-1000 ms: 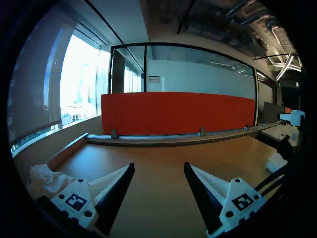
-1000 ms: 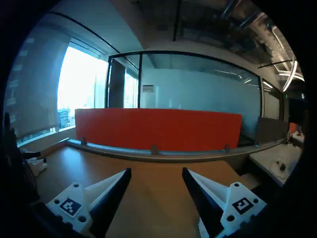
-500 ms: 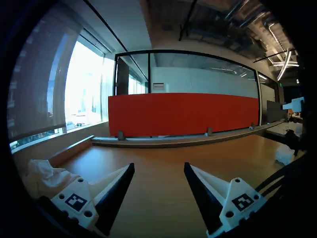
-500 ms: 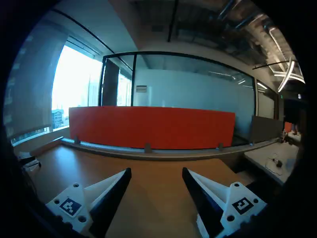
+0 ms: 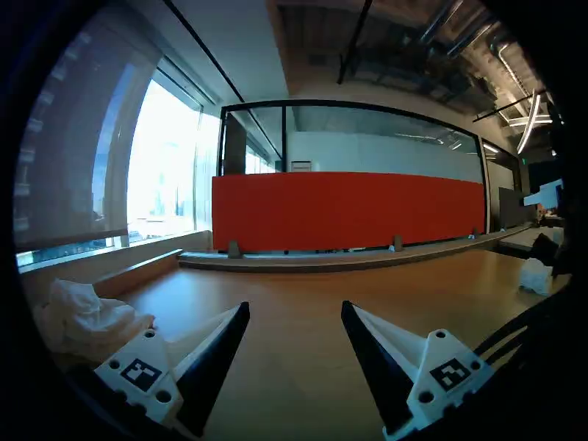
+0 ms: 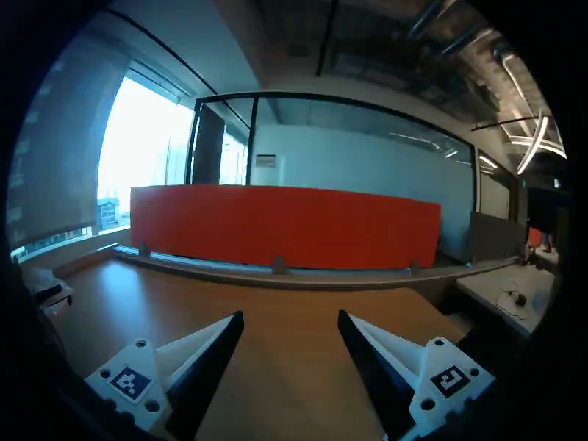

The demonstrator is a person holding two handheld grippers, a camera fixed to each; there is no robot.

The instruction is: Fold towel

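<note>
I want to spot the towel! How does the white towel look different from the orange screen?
The towel is white; the screen is orange. The towel is a crumpled heap; the screen is flat. The towel lies near the left gripper; the screen stands upright at the far edge of the table.

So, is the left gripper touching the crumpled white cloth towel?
Cannot tell. In the left gripper view the crumpled white cloth towel meets the outer edge of the open left gripper with no plain gap or contact.

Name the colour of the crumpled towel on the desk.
White. The towel shows best in the left gripper view, bunched on the desk.
</note>
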